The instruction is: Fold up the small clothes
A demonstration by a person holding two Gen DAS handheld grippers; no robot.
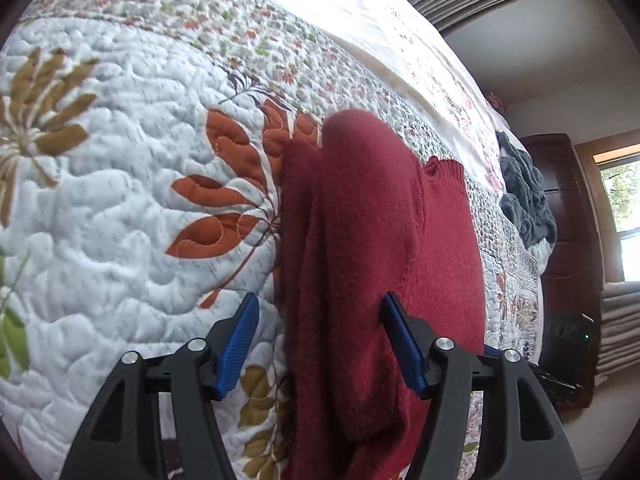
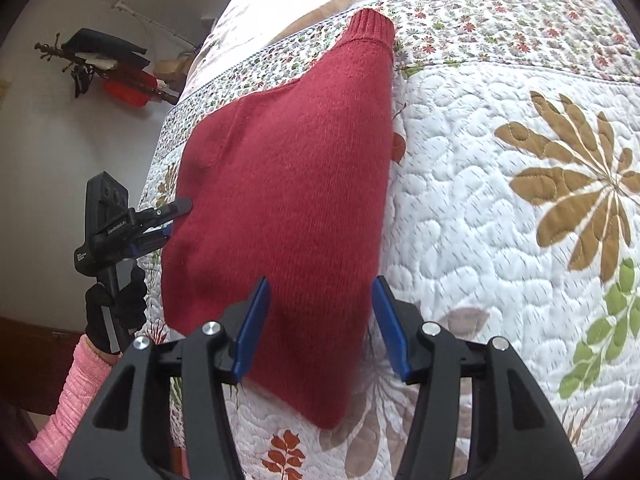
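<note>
A dark red knit sweater point(image 1: 360, 220) lies folded lengthwise on the floral quilt point(image 1: 100, 208). Its ribbed cuff point(image 1: 446, 174) points away. My left gripper point(image 1: 322, 326) is open, its blue pads either side of a raised fold of the sweater. In the right wrist view the sweater point(image 2: 288, 184) is a long panel with a ribbed end point(image 2: 370, 24) at the far side. My right gripper point(image 2: 320, 316) is open over the sweater's near right edge. The left gripper point(image 2: 170, 220) shows at the sweater's left edge, held by a black-gloved hand point(image 2: 120, 308) with a pink sleeve.
The quilt point(image 2: 500, 200) spreads wide to the right of the sweater. A grey blanket point(image 1: 524, 196) lies at the bed's far edge beside dark wooden furniture point(image 1: 568, 240). On the wall past the bed a rack carries a red bag point(image 2: 130, 90).
</note>
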